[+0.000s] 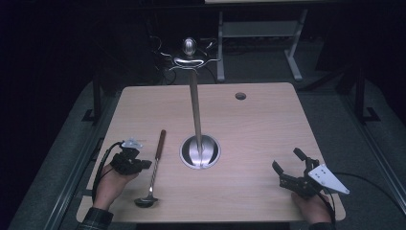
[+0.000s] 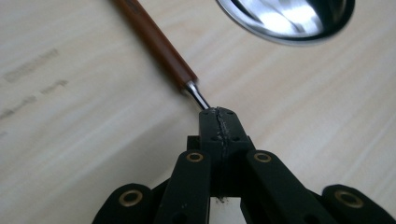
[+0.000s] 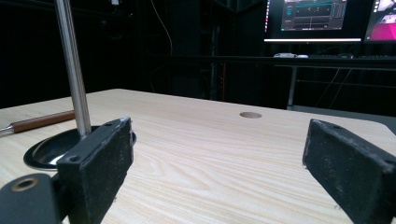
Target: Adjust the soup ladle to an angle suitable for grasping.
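From the high view, a steel ladle with a brown wooden handle (image 1: 155,163) lay flat on the pale wood-grain table (image 1: 258,129), just left of the tall polished steel stand with a round dished base and curled hooks at its top (image 1: 195,110), its bowl toward the person. The left gripper (image 1: 146,164) reached in from farther left of the stand, its tips at the ladle's thin metal shaft. The right gripper (image 1: 287,159) rested well to the right of the stand, jaws spread with nothing between them. A small round hole (image 1: 241,96) sat beyond the stand to its right, and the dim room showed grey floor (image 1: 335,120) and a pale frame behind. In the left gripper view, the left gripper (image 2: 218,116) had its jaws pressed together where the ladle (image 2: 156,44) met them. Whether the shaft was actually pinched could not be told. The stand's base (image 2: 289,18) gleamed just past it. In the right gripper view, the right gripper (image 3: 217,154) stood wide apart above bare table (image 3: 201,98), the stand (image 3: 72,65) ahead with the ladle (image 3: 44,120) beyond it, the hole (image 3: 250,115) farther off, and lit monitors (image 3: 313,16) glowing in the dark. The step looked like taking up the ladle. The next move would probably call for a sure hold on the shaft before lifting toward the stand's hooks.
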`<state>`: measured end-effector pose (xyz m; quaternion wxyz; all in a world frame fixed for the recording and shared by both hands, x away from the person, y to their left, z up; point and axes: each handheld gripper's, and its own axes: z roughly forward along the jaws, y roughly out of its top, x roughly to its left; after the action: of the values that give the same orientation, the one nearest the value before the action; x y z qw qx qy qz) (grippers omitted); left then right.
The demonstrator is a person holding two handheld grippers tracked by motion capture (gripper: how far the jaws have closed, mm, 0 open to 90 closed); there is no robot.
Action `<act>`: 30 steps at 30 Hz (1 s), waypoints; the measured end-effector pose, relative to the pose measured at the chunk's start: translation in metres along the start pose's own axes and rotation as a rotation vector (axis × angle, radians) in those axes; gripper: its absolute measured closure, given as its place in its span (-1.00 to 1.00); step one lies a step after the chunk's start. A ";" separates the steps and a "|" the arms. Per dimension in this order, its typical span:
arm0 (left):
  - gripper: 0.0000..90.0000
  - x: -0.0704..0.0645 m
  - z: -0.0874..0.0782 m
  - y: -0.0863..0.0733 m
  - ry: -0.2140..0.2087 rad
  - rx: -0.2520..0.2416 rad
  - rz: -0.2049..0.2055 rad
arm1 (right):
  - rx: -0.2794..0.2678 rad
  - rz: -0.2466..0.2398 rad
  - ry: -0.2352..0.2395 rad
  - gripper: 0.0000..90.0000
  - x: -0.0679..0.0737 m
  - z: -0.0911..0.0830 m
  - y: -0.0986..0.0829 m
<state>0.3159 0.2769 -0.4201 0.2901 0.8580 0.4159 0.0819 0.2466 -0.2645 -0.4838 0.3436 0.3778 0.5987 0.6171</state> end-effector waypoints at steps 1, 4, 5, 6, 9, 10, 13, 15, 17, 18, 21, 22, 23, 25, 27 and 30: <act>1.00 0.003 0.000 0.002 0.005 -0.006 -0.002 | 0.000 0.000 0.000 -0.82 0.000 0.000 0.000; 1.00 0.012 0.001 0.008 0.028 -0.021 -0.019 | 0.000 0.000 0.000 -0.82 0.000 0.000 0.000; 1.00 0.014 0.002 0.009 0.037 -0.026 -0.029 | 0.000 -0.001 0.000 -0.82 0.000 0.000 0.000; 1.00 0.016 0.004 0.011 0.042 -0.033 -0.037 | 0.000 0.000 0.000 -0.82 0.000 0.000 0.000; 1.00 0.024 0.009 0.015 0.052 -0.037 -0.057 | 0.000 0.000 0.000 -0.82 0.000 0.000 0.000; 1.00 0.027 0.010 0.017 0.056 -0.039 -0.058 | 0.000 0.000 0.000 -0.82 0.000 0.000 0.000; 1.00 0.034 0.016 0.020 0.062 -0.045 -0.075 | 0.000 0.000 0.000 -0.82 0.000 0.000 0.000; 1.00 0.038 0.021 0.024 0.082 -0.046 -0.067 | 0.000 0.000 0.000 -0.82 0.000 0.000 0.000; 1.00 0.042 0.024 0.028 0.083 -0.044 -0.070 | 0.000 -0.001 0.000 -0.82 0.000 0.000 0.000; 1.00 0.043 0.026 0.029 0.085 -0.050 -0.069 | 0.000 -0.002 0.000 -0.82 0.000 0.000 0.000; 1.00 0.045 0.035 0.032 0.075 -0.040 -0.077 | 0.000 0.000 0.000 -0.82 0.000 0.000 0.000; 1.00 0.046 0.037 0.033 0.075 -0.037 -0.074 | 0.000 -0.001 0.001 -0.82 0.000 0.000 0.000; 1.00 0.047 0.039 0.034 0.070 -0.039 -0.068 | 0.000 -0.001 0.001 -0.82 0.000 0.000 0.000; 1.00 0.045 0.043 0.036 0.063 -0.035 -0.070 | 0.000 0.000 0.002 -0.82 0.000 0.000 0.000; 1.00 0.043 0.047 0.037 0.057 -0.028 -0.066 | 0.000 0.000 0.001 -0.82 0.000 0.000 0.000; 1.00 0.039 0.051 0.038 0.050 -0.020 -0.043 | 0.000 0.001 0.001 -0.82 0.000 0.000 0.000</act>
<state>0.3859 0.2662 -0.4441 0.2897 0.8437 0.4405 0.1014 0.2468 -0.2646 -0.4838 0.3429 0.3776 0.5988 0.6175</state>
